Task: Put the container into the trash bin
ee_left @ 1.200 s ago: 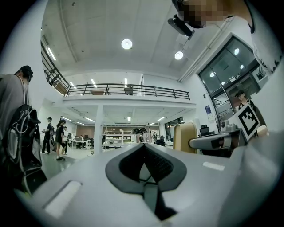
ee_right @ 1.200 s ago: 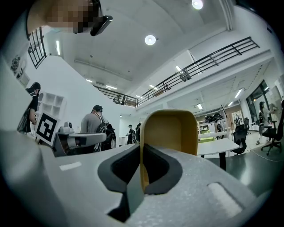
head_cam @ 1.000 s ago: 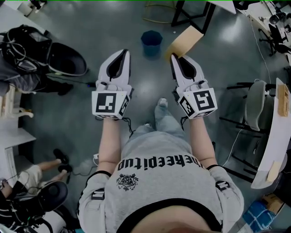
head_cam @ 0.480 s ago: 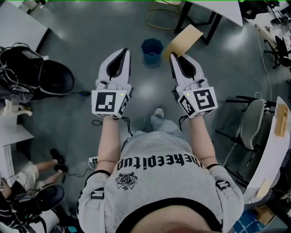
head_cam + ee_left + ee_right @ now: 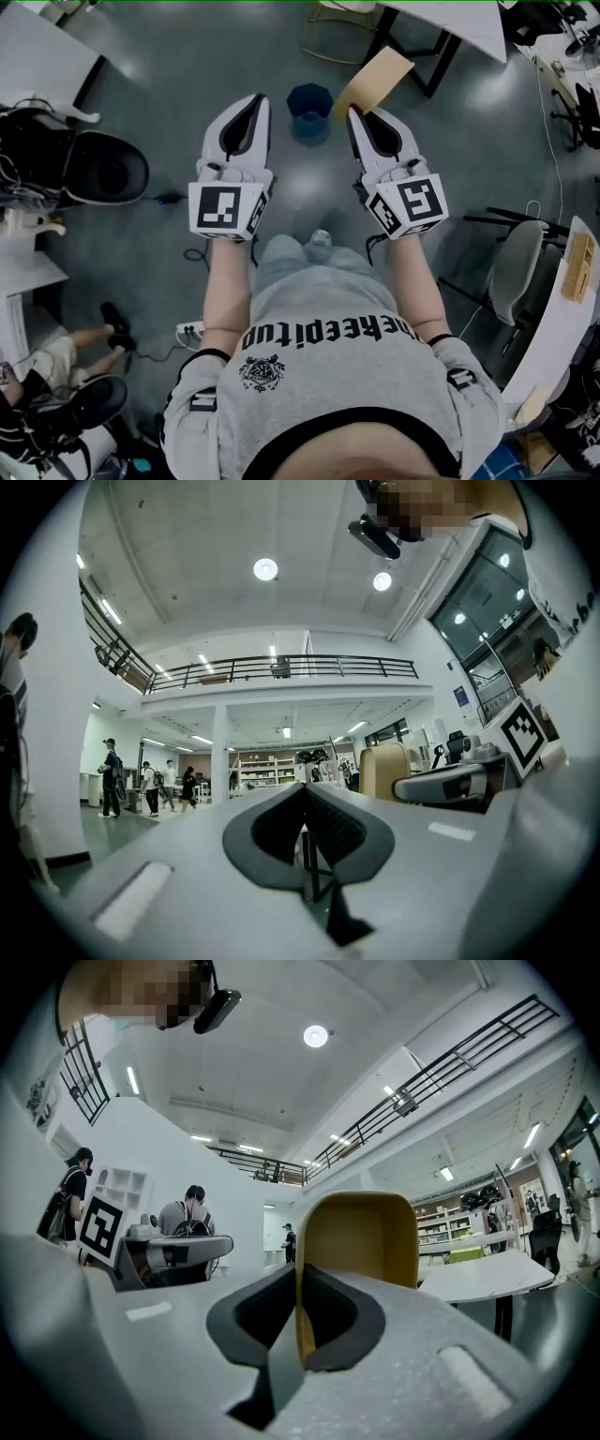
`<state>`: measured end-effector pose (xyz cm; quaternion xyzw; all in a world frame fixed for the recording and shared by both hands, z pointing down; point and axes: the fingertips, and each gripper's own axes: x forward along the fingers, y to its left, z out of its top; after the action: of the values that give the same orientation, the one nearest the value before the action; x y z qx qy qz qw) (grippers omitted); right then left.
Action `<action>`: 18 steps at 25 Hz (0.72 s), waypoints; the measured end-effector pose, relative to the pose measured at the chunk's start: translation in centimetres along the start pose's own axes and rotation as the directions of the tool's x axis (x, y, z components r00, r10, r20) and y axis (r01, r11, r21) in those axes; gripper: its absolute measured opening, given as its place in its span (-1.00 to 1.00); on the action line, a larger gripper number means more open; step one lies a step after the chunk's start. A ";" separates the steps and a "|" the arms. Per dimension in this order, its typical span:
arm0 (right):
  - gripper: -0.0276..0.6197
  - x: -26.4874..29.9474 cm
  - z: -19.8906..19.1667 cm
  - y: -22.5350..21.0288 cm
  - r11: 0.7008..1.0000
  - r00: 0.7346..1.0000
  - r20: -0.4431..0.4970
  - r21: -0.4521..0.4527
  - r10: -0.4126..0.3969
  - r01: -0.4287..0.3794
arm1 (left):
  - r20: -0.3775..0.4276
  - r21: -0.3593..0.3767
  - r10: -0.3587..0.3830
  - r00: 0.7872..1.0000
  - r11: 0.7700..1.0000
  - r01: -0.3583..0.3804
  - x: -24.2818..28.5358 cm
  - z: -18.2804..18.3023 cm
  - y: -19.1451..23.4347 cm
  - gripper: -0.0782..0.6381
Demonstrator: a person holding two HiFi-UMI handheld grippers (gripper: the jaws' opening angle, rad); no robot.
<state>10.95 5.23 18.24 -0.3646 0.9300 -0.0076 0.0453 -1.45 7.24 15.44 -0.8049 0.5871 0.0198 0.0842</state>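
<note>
While R gripper (image 5: pixel 355 112) clamps tan container (image 5: pixel 377 77) nr blue bin (image 5: pixel 311 101), L gripper (image 5: pixel 259 99) closed, empty.

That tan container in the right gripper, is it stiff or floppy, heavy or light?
Probably light: the right gripper holds the container by one thin wall alone. Likely fairly stiff: it juts out without sagging.
</note>
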 end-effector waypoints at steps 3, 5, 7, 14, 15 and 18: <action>-0.85 0.2 0.0 -1.1 1.000 1.000 0.006 0.021 0.003 -0.004 | -0.004 0.021 -0.001 1.000 1.000 0.002 0.7 0.1 -0.3 -0.73; -0.85 0.5 -0.2 -1.5 1.000 1.000 0.005 0.027 0.008 -0.008 | -0.006 0.016 0.013 1.000 1.000 -0.013 0.9 0.2 0.1 -0.73; -0.85 0.9 -0.4 -2.0 1.000 1.000 0.004 0.031 0.007 -0.007 | -0.009 0.011 0.024 1.000 1.000 -0.024 1.3 0.0 0.5 -0.73; -0.85 2.8 -0.9 -3.4 0.999 1.000 -0.003 0.039 -0.003 0.003 | -0.011 0.000 0.012 1.000 1.000 -0.012 3.2 -1.2 1.7 -0.73; -0.84 3.2 -0.9 -3.6 0.999 1.000 -0.004 0.040 -0.004 0.005 | -0.013 -0.001 0.010 1.000 1.000 -0.010 3.6 -1.2 1.9 -0.73; -0.84 4.8 -1.1 -4.1 0.999 1.000 -0.007 0.039 -0.008 0.009 | -0.018 -0.006 0.006 1.000 1.000 -0.006 4.9 -1.2 3.0 -0.73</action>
<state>10.13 -1.02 19.12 -0.3676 0.9283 -0.0269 0.0491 -2.90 1.55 15.68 -0.8035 0.5902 0.0146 0.0767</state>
